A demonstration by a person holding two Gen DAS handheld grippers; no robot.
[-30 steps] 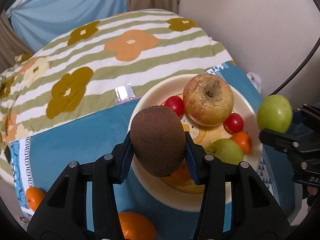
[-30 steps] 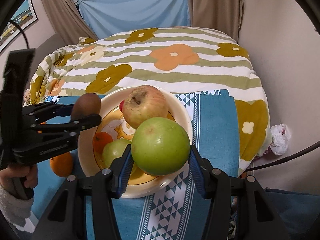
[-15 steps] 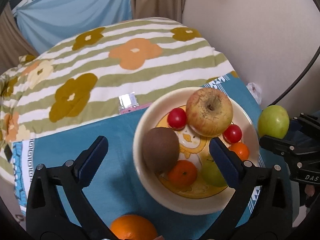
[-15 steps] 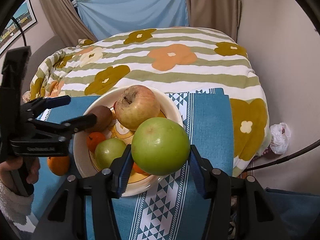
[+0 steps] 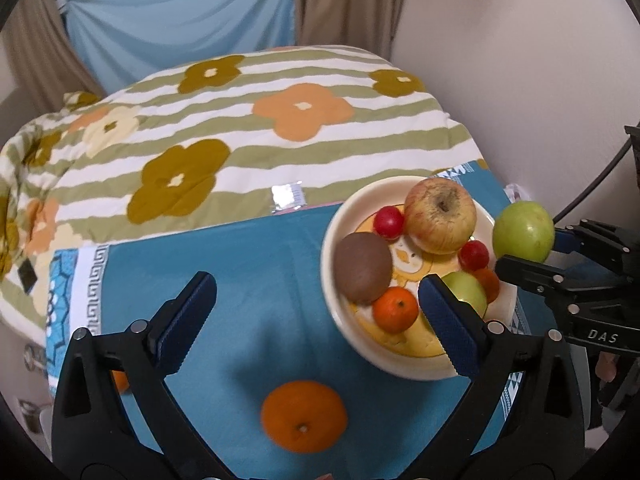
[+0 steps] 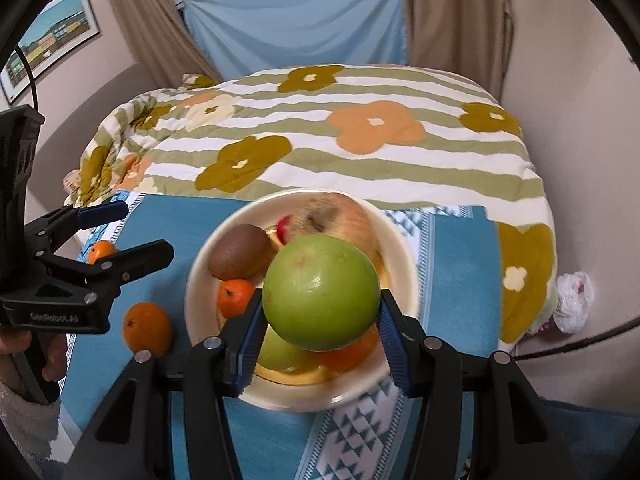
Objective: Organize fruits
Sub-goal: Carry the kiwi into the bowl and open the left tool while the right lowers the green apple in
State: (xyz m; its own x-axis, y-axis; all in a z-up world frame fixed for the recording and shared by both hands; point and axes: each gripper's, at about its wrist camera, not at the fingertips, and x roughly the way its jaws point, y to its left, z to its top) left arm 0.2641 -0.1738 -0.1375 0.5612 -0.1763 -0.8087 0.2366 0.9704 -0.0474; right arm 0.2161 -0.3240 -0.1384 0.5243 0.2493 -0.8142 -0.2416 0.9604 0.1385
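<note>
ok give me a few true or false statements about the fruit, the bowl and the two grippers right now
1. The right gripper holds a green apple between its jaws. True.
2. The kiwi is clamped in the left gripper. False: the kiwi lies in the bowl, and the left jaws stand wide open with nothing between them.
3. A large orange lies on the blue cloth outside the bowl. True.
4. The bowl holds no fruit. False: it holds the kiwi, a reddish apple, a small mandarin, cherry tomatoes and a second green apple.
5. The held green apple already rests in the bowl. False: it is gripped above the bowl's near side.
</note>
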